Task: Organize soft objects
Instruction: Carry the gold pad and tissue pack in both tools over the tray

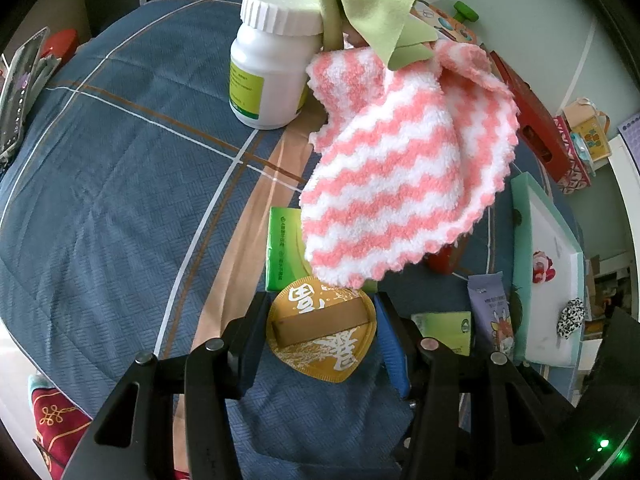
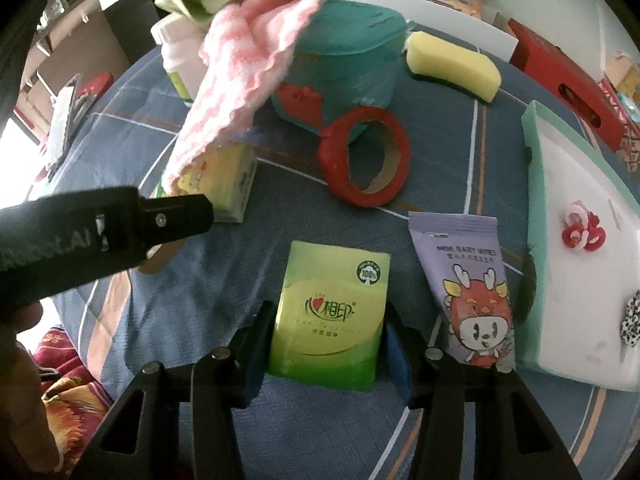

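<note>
Blue plaid bedspread (image 1: 120,152), cluttered. Pink striped cloth (image 1: 396,168) draped off the white bottle (image 1: 272,60), under a green cloth (image 1: 372,12); likely heaped there for sorting. Left gripper (image 1: 322,334) straddles a gold disc (image 1: 320,340), jaws apart. Right gripper (image 2: 326,344) brackets the green tissue pack (image 2: 328,316) near that bottle, contact unclear, lined up to grasp. White tray (image 2: 580,272) beyond holds hair ties.

Left gripper (image 1: 322,334) and right gripper (image 2: 326,344) both hang with jaws spread
</note>
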`<move>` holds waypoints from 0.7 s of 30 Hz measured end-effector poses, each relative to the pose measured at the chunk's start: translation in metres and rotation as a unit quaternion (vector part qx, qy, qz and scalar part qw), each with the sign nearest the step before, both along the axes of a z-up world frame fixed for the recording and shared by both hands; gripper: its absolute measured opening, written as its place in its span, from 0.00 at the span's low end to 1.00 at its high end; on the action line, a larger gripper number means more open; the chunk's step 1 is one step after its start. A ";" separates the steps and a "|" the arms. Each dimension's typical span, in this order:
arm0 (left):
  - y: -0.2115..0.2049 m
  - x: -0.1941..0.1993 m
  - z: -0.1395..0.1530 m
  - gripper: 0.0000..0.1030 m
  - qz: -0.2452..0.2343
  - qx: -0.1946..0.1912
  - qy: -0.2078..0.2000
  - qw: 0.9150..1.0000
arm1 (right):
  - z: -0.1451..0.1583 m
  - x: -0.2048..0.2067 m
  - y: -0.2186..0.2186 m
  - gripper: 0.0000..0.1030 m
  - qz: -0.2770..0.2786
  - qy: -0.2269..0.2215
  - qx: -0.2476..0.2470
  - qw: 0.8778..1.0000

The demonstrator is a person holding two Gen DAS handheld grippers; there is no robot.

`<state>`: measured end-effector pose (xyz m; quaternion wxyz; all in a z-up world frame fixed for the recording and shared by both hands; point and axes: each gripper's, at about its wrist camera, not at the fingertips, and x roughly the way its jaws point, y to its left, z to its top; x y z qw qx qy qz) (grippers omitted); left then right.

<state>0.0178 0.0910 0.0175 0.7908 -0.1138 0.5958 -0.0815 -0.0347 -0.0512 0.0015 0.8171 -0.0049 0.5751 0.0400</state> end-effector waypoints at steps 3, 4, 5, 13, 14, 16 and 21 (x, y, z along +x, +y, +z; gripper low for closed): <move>0.000 -0.002 0.003 0.52 -0.001 0.004 -0.004 1.000 | 0.006 -0.005 -0.005 0.52 -0.008 -0.008 0.010 1.000; -0.001 -0.003 0.004 0.52 -0.001 0.005 -0.005 1.000 | 0.009 -0.006 -0.008 0.52 -0.011 -0.014 0.015 1.000; -0.001 -0.004 0.005 0.52 -0.003 0.006 -0.007 1.000 | 0.013 -0.008 -0.010 0.52 -0.013 -0.020 0.019 1.000; -0.014 -0.013 0.039 0.52 -0.019 0.005 -0.039 0.999 | 0.057 -0.018 -0.036 0.52 -0.048 -0.084 0.047 0.994; -0.016 -0.015 0.045 0.52 -0.022 0.003 -0.044 0.999 | 0.064 -0.017 -0.041 0.52 -0.054 -0.093 0.051 0.993; -0.024 -0.019 0.058 0.52 -0.033 0.002 -0.059 0.998 | 0.075 -0.017 -0.049 0.52 -0.067 -0.108 0.051 0.991; -0.057 -0.025 0.086 0.52 -0.072 -0.008 -0.090 0.993 | 0.098 -0.017 -0.080 0.52 -0.117 -0.130 0.038 0.984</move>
